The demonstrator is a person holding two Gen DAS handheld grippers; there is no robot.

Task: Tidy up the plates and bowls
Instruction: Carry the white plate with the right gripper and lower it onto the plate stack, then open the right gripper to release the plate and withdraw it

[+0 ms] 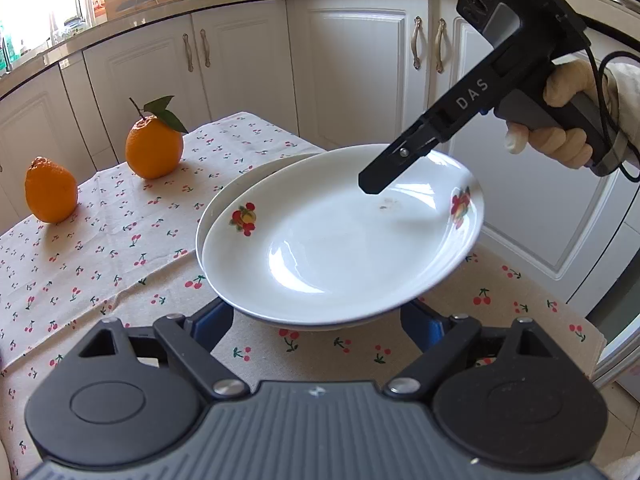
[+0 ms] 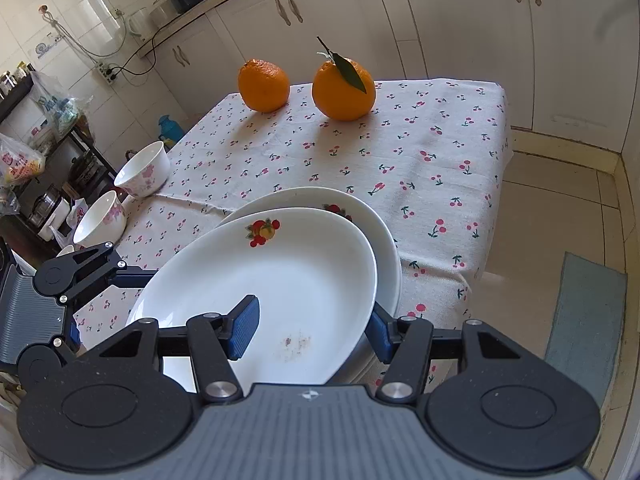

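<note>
The right gripper (image 2: 308, 330), tilted steeply downward in a gloved hand (image 1: 568, 116), pinches the rim of the upper white ceramic plate with fruit print (image 2: 280, 280), one blue pad (image 2: 244, 328) inside it and the other outside. That plate sits tilted above a second matching white plate (image 2: 384, 240) on the cherry-print tablecloth (image 2: 420, 152). The left gripper (image 1: 320, 320) points down with jaws spread wide beside the plates' near edge, pressing nothing. Two white floral bowls (image 2: 144, 172) stand at the table's edge, two oranges (image 2: 344, 88) farther off.
</note>
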